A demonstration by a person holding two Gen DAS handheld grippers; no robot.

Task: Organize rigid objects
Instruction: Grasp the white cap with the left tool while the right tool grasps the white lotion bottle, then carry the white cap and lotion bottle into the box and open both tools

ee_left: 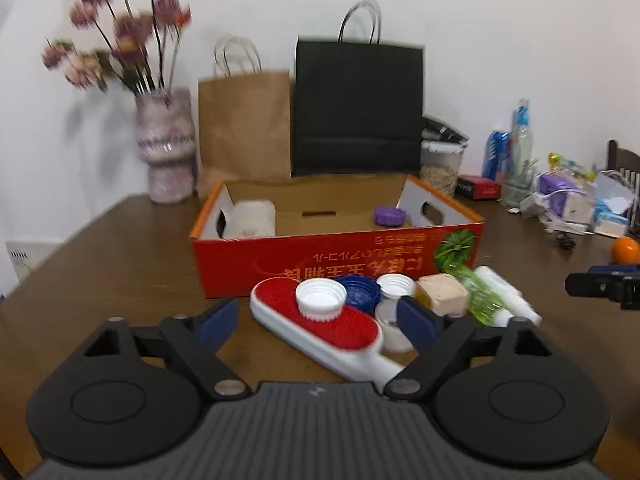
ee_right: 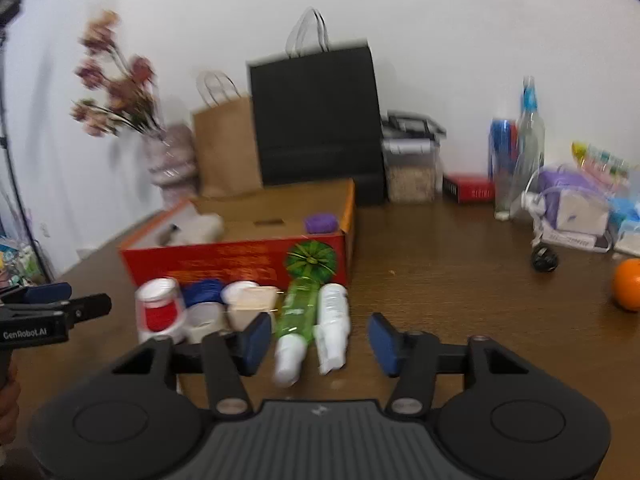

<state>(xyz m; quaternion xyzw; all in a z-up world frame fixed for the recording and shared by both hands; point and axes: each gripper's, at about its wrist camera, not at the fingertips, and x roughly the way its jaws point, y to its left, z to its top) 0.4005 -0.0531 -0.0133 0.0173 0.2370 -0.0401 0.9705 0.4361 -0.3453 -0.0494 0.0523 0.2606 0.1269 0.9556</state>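
Both tongs stand with their jaws apart and hold nothing. Your left gripper (ee_left: pixel 318 316) is spread wide, with the brush and caps lying between and beyond its pads. Your right gripper (ee_right: pixel 318 340) is narrower, its pads either side of the two bottles without touching them.

Judged from the layout, you are at the approach step: most items wait outside the box, none is gripped.

Location of the work items, largest first:
- Cardboard box (ee_left: pixel 340 256), one, red-fronted and open-topped, near the middle of the table (ee_left: pixel 120 272). It already contains one pale roll (ee_left: pixel 256 218) at its left end and one purple cap (ee_left: pixel 389 216) near its right end.
- Red-and-white brush (ee_left: pixel 340 328), one, lying flat just in front of the box, toward the near edge of the table.
- Bottles, two, side by side right of the brush: one green bottle (ee_right: pixel 298 312), one white bottle (ee_right: pixel 333 320).
- Beige block (ee_left: pixel 442 294), one, between the caps and the bottles.
- Loose caps, at least four: one white cap (ee_left: pixel 321 298) resting on the brush bristles, one blue cap (ee_left: pixel 360 290) and further white ones behind it. Blur prevents an exact count.

Next move, as a judgement: centre the right pads on one bottle only, close, lift clear of its neighbour, and carry it over the front wall of the box.
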